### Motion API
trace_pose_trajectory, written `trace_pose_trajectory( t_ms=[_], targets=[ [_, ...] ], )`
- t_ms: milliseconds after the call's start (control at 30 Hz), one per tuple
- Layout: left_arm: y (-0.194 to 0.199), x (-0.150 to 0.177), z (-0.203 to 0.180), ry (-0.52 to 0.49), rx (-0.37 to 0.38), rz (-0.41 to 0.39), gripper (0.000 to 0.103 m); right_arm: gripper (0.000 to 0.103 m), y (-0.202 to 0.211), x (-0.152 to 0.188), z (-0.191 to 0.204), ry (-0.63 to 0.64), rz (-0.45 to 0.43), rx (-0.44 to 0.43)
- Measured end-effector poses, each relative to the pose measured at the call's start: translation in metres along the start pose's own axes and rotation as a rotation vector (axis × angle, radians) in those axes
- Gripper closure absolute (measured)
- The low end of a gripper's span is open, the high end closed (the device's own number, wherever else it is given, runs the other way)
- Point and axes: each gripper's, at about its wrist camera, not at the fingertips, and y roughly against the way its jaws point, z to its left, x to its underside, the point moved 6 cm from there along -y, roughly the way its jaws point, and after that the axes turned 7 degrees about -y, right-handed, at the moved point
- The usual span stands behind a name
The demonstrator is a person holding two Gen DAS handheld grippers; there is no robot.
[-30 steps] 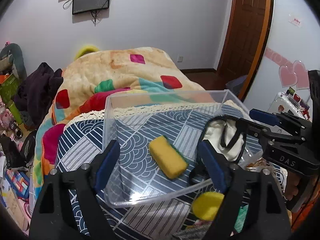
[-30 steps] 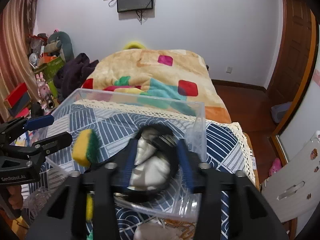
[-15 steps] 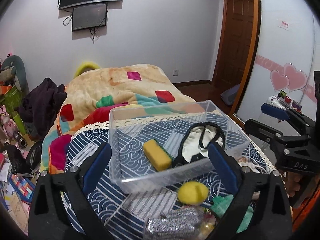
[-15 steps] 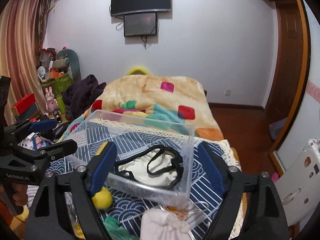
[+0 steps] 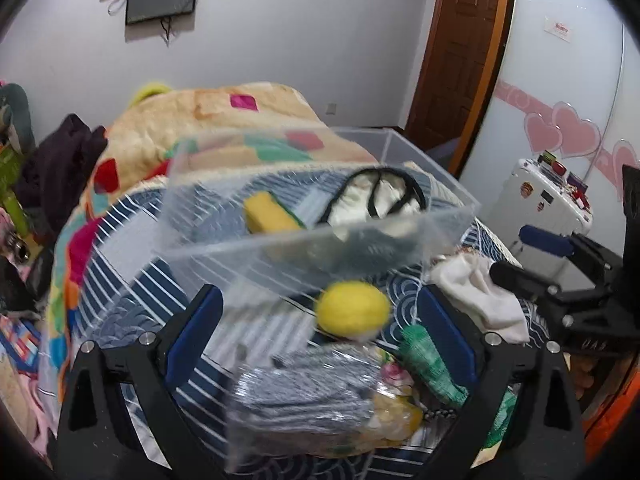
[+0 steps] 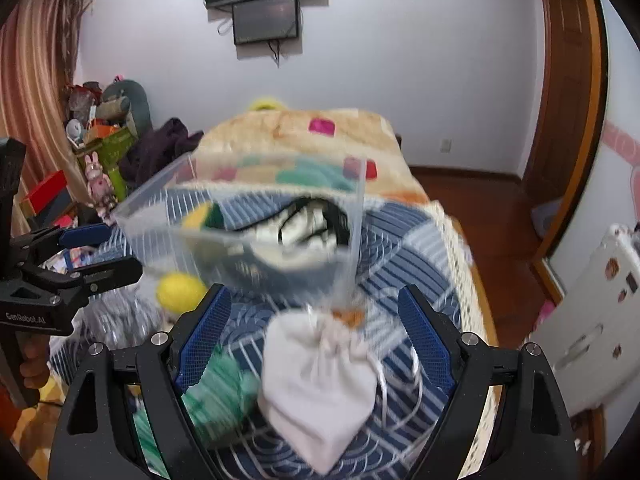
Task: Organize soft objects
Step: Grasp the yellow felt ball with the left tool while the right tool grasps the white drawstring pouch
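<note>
A clear plastic bin stands on the blue patterned cloth. It holds a yellow and green sponge and a white cloth with black straps. In front of the bin lie a yellow ball, a green cloth, a white pouch and a grey item in a clear bag. My left gripper is open and empty over the ball and bag. My right gripper is open and empty above the white pouch.
Behind the bin lies a bed with a beige blanket with coloured squares. Dark clothes and toys are piled at the left. A wooden door and a white case stand at the right.
Both grippers have pulled back out of the bin toward me and opened wide. The sponge and the white strapped cloth were let go and lie in the bin.
</note>
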Motion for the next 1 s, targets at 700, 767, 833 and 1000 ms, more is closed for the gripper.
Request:
trace_pose_trajectory(
  t_ms=[700, 767, 833, 1000],
  targets=[
    [-0.034, 0.015, -0.020, 0.027, 0.064, 0.043, 0.058, 0.075, -0.015, 0.056, -0.009, -0.042, 0.144, -0.027],
    [-0.028, 0.015, -0.022, 0.017, 0.065, 0.031, 0.058, 0.078, -0.014, 0.054, -0.007, -0.047, 0.134, -0.029],
    [-0.024, 0.014, -0.023, 0.009, 0.060, 0.020, 0.058, 0.081, -0.012, 0.052, -0.006, -0.050, 0.126, -0.031],
    [-0.003, 0.009, -0.024, 0.003, 0.068, -0.029, 0.058, 0.082, -0.004, 0.044, -0.002, -0.035, 0.086, -0.014]
  ],
)
